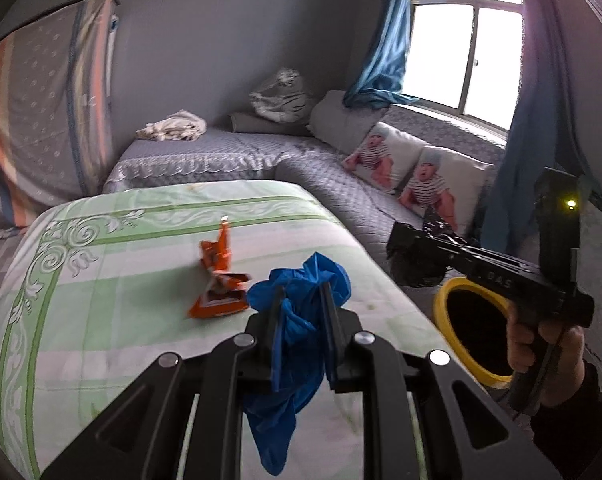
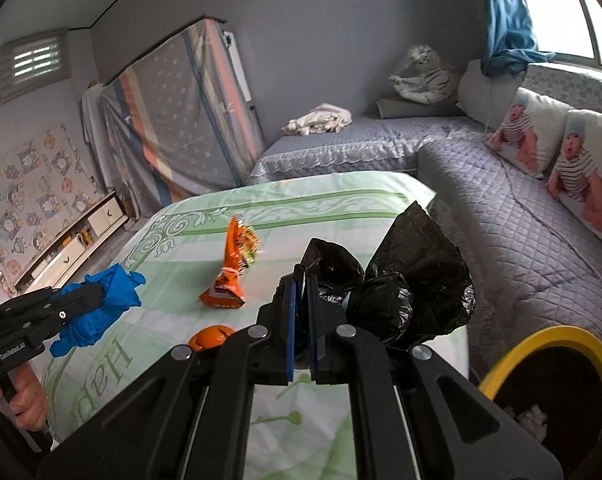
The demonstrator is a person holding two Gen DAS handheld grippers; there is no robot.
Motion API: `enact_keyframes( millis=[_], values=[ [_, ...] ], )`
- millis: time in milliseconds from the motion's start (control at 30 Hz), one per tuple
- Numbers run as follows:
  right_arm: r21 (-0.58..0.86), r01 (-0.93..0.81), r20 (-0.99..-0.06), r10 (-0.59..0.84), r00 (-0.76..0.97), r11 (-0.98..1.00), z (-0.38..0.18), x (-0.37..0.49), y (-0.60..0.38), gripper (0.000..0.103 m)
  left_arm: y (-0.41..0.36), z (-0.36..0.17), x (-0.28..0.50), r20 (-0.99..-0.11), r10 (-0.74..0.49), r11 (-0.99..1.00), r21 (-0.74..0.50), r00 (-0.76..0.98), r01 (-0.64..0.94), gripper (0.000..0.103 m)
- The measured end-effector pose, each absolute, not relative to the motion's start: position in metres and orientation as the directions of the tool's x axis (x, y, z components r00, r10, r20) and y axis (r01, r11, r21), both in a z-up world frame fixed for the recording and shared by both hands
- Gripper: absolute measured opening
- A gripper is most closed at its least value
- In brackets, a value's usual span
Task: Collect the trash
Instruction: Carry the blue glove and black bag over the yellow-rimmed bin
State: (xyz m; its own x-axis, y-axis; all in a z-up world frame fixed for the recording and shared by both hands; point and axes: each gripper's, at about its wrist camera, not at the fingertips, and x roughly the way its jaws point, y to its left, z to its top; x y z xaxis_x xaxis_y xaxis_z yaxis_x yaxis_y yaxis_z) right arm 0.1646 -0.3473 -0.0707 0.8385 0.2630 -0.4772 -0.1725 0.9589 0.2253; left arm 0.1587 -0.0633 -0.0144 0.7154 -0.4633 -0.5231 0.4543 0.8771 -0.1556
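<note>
Crumpled orange foil snack wrapper [image 1: 220, 280] lies on the green-and-white patterned bed cover [image 1: 101, 280], near its middle. Beside the wrapper, the left hand-held gripper [image 1: 301, 308] clamps a crumpled blue plastic glove [image 1: 297, 320]. Right of the wrapper, the right hand-held gripper [image 2: 301, 320] pinches a crinkled black plastic bag [image 2: 401, 288], above the yellow-rimmed black bin [image 2: 541, 344] beside the bed.

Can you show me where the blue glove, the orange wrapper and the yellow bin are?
blue glove [image 1: 301, 288]: left wrist view, crumpled part between the tongs.
orange wrapper [image 2: 226, 294]: right wrist view, its flat lower end.
yellow bin [image 2: 549, 339]: right wrist view, top rim.
</note>
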Motion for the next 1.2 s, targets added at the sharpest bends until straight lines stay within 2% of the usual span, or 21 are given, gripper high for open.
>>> enact_keyframes(
  millis=[800,1200],
  values=[
    [0.268,0.092,-0.437,0.036,0.899,0.959,-0.085,0.108,-0.487,0.004,-0.206,0.008,0.142,-0.494,-0.646,0.713,-0.118,0.582,0.691,0.015],
    [0.294,0.221,-0.472,-0.059,0.880,0.930,-0.107,0.085,-0.544,0.004,-0.276,-0.002,0.137,-0.521,-0.711,0.612,-0.130,0.472,0.780,0.015]
  ],
)
